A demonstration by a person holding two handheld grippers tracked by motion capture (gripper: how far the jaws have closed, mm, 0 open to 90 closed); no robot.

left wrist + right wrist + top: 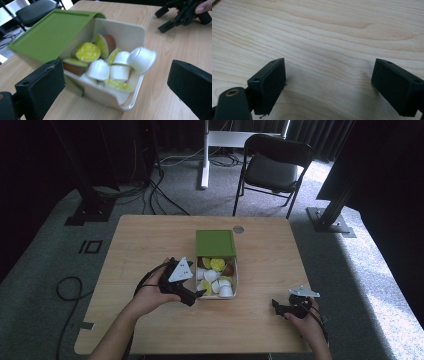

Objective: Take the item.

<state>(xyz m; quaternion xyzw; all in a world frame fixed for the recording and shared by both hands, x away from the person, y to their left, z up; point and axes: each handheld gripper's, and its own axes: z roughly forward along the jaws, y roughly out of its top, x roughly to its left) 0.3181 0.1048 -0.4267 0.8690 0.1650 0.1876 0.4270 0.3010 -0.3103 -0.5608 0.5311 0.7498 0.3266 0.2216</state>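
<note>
One wooden table (150, 245) carries a white box (130, 32) near its middle, green lid (215, 243) slid back, full of coffee capsules (98, 69) (white, yellow-green, brown). Left gripper (115, 82) hangs wide open, empty, at the box's near corner; right gripper (328, 82) gapes over bare wood.

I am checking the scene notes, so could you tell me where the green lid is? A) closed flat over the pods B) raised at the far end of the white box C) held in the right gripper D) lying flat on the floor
B: the green lid stands raised at the far end of the white box, leaving the pods uncovered.
</note>
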